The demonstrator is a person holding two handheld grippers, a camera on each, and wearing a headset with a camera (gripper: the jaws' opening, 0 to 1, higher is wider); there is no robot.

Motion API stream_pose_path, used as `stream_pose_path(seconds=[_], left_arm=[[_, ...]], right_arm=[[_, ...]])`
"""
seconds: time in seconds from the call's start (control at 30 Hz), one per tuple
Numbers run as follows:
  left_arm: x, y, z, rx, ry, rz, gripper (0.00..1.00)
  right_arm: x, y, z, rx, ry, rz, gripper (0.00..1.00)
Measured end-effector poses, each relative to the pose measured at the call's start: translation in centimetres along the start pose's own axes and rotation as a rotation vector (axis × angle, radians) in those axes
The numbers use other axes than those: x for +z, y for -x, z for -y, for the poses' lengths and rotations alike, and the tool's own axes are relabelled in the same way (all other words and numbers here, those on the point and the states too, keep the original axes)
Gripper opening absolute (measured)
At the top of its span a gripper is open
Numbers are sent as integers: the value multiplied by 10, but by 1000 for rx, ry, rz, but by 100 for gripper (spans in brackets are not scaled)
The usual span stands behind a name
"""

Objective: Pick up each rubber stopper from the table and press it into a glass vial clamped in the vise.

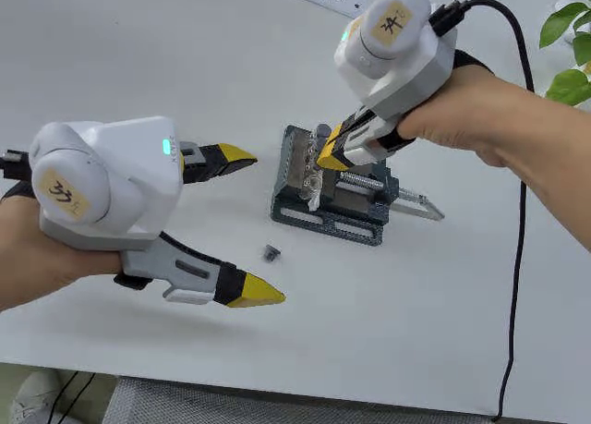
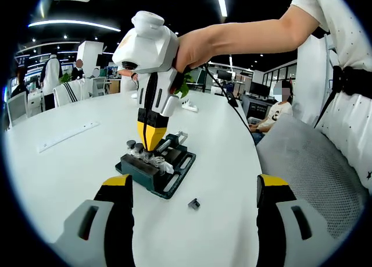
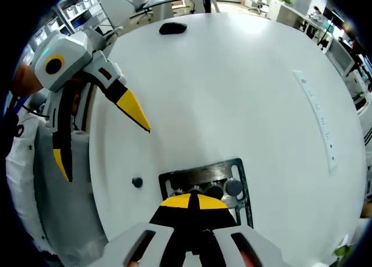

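Glass vials (image 2: 138, 149) upright in vise (image 1: 337, 216); right gripper (image 1: 330, 158) pressed together above, left gripper (image 1: 266, 225) spread

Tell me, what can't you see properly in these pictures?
- Head view: the right tongs cover some vials in the vise, hiding any stopper under their tips.
- Left gripper view: the loose stopper on the table is too small for detail.

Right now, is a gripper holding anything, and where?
Left gripper is open, empty. Right gripper is shut over the vials; whether it pinches anything cannot be told.
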State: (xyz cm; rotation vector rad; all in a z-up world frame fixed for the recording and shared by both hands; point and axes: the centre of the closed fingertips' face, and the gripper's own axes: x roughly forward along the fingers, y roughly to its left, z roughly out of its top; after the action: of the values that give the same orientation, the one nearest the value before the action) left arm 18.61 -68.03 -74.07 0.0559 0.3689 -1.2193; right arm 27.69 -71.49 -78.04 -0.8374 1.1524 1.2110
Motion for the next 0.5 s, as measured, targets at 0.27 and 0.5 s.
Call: stream_pose_path(seconds=[0.27, 0.5], left_arm=[[0, 4, -1, 10, -7, -9, 87], [2, 4, 2, 11, -8, -13, 87]], right_arm=[[2, -1, 0, -2, -27, 40, 0], [2, -2, 0, 0, -49, 63, 0]])
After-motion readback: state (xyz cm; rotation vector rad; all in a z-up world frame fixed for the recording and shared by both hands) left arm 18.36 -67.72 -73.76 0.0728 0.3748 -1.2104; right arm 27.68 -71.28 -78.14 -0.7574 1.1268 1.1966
